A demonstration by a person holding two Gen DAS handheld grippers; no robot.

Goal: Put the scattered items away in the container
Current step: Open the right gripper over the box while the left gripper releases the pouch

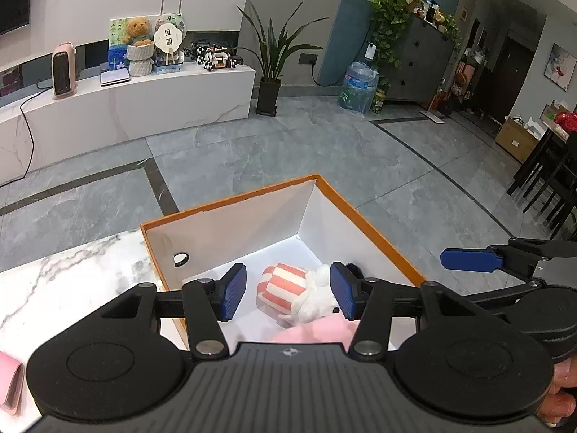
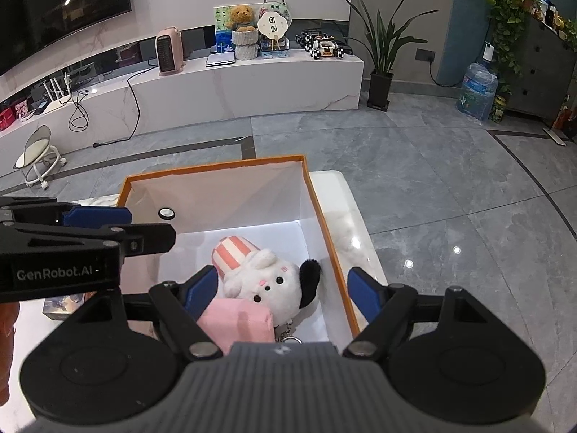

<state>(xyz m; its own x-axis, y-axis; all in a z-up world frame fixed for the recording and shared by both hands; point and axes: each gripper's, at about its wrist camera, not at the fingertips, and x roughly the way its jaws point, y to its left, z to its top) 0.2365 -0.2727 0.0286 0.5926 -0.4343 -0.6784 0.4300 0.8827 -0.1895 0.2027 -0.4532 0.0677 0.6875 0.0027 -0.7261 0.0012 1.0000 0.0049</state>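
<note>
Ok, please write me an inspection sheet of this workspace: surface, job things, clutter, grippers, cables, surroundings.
Surface: white marble table, on a grey tiled floor.
Job's things: orange box holds a plush toy and a pink pouch; another pink item lies on the table outside the box.
Clutter: a printed box on the table, partly hidden.
Grippers: left hand-held gripper open over the box, nothing between its pads; right hand-held gripper open, straddling the box's right wall.
Cables: black cord hangs from the heater.
Surroundings: TV, teddy bear, plant, water bottle.
</note>
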